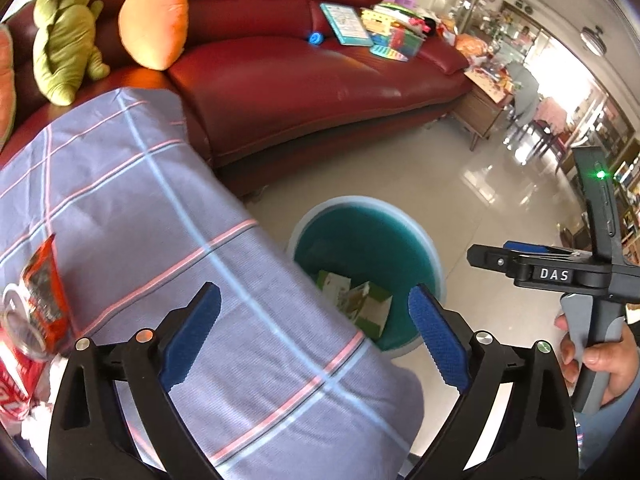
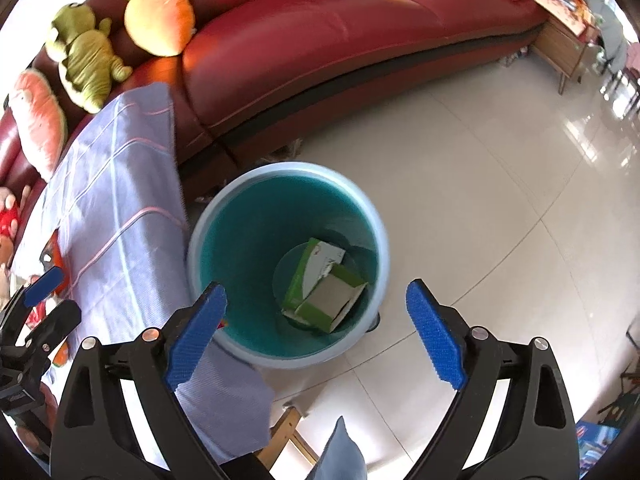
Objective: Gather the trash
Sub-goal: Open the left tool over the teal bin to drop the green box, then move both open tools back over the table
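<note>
As both cameras look down past their own blue-padded fingers, the scene reads like this:

Left gripper (image 1: 314, 336): spread wide, nothing between the pads, hanging over the edge of a cloth-covered table and the bin beside it.
Right gripper (image 2: 316, 332): spread wide and empty, straight above the bin's mouth; a hand (image 1: 600, 356) grips its handle at 4 o'clock in the left view.
Bin (image 2: 208, 216): a round pale-blue tub on a glossy tiled floor (image 2: 480, 184), just beside the table.
Cartons (image 2: 320, 284): two flattened green and white boxes lying on the bin's bottom.
Cloth (image 1: 140, 208): blue-grey with pink and pale stripes, draped over the table.
Can (image 1: 20, 364): red, tipped on the cloth at 8 o'clock in the left view.
Wrapper (image 1: 44, 284): red and orange foil, touching the can.
Sofa (image 1: 300, 76): dark red leather at 12 o'clock, with a plush carrot (image 1: 154, 24) and a green plush frog (image 1: 64, 40) on it.
</note>
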`<state>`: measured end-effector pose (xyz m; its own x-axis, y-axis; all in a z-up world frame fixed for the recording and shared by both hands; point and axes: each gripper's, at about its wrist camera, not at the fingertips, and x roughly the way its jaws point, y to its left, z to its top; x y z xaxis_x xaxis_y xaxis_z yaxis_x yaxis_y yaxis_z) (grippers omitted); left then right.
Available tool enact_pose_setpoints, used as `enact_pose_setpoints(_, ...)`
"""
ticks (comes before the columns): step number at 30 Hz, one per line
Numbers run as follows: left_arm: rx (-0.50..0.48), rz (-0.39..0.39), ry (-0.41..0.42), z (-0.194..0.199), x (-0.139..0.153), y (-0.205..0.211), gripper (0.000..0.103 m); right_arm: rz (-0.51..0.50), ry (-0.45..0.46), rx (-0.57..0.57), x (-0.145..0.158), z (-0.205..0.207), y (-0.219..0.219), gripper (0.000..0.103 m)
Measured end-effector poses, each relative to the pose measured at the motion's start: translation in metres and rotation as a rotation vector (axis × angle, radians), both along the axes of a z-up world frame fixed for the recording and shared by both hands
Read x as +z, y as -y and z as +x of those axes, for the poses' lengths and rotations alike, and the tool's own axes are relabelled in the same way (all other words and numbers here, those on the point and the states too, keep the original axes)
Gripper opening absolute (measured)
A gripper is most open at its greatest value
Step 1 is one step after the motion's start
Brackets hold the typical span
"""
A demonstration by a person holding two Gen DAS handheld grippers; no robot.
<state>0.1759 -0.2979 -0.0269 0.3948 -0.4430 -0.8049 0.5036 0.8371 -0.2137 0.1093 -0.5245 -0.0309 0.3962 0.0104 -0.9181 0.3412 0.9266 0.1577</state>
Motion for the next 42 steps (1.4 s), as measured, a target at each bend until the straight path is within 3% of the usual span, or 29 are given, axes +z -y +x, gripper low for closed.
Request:
enact_pose_setpoints(20, 0.128, -0.054, 0.071, -0.041, 0.029, -0.116, 0.098, -0.137, 0.043, 0.186, 0.062, -0.016, -0.118, 0.088)
enact_pose_setpoints(30, 0.306, -0.048, 0.111, -0.067, 0.038, -0.230, 0.099, -0.161, 0.050, 0.365, 0.070, -0.005, -0.220, 0.088)
enact_pose_setpoints(42, 0.556, 0.028, 0.101, -0.086, 0.017, -0.374, 0.099, -0.208, 0.000, 0.602, 0.055, 0.012, -0.345, 0.088)
